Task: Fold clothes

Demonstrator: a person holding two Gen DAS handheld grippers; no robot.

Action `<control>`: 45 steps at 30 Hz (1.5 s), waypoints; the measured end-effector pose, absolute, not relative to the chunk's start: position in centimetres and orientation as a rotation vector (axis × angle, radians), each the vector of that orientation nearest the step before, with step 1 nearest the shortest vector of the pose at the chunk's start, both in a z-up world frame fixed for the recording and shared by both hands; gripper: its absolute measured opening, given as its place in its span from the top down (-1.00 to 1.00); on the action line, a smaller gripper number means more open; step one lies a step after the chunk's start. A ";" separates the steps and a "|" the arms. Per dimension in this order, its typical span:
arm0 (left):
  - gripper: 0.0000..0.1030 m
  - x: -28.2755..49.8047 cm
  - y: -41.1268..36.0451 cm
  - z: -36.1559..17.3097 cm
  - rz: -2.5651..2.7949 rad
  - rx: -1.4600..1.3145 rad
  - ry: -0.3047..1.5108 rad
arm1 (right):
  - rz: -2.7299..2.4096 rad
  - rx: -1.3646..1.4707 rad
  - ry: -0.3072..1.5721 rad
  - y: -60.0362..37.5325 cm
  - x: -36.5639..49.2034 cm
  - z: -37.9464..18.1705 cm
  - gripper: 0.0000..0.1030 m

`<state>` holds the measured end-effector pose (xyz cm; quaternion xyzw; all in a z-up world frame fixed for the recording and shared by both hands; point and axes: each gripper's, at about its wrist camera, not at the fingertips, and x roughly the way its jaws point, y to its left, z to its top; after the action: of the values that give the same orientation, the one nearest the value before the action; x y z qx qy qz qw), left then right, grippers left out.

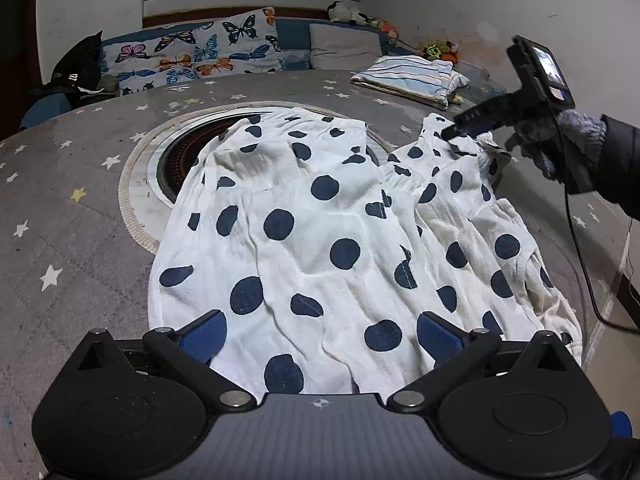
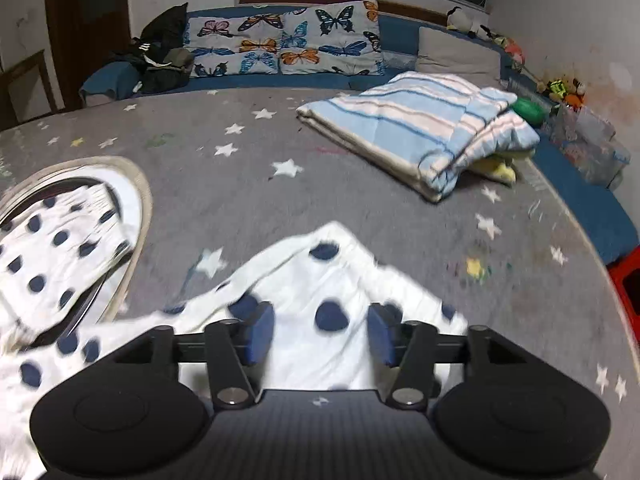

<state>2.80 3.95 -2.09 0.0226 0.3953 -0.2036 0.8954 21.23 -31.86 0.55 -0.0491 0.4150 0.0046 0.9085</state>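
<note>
1. The round star-print table (image 1: pixel 72 184) carries a white polka-dot garment (image 1: pixel 320 240) spread from the near edge toward the centre, partly covering the table's central round recess (image 1: pixel 168 160).
2. The garment's long axis appears to run from the near edge toward the far right.
3. A folded striped cloth (image 2: pixel 416 136) lies well apart, at the far edge.
4. The left gripper (image 1: pixel 320 336) sits at the near hem, fingers wide apart, cloth between them, not clamped.
5. The right gripper (image 2: pixel 320 332) is at the far-right corner of the garment, fingers apart over a raised fold; whether it grips cannot be told.
</note>
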 end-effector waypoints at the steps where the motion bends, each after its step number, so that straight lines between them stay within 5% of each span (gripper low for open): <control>1: -1.00 2.8 4.0 -2.1 -0.418 0.045 0.817 | 0.003 -0.112 0.847 -31.6 21.6 0.8 -0.06; 20: -1.00 2.3 5.8 -2.3 -0.385 -0.006 0.795 | 0.500 -0.165 0.988 -16.2 25.6 1.0 0.09; 45: -1.00 0.2 6.6 -2.7 -0.281 -0.009 0.731 | 0.499 -0.207 0.813 -4.5 33.8 -1.4 -0.46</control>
<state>0.15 6.64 -2.68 -0.0043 0.3561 -0.1370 0.9243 33.84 -4.53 -1.39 -0.0993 0.3904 0.2399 0.8833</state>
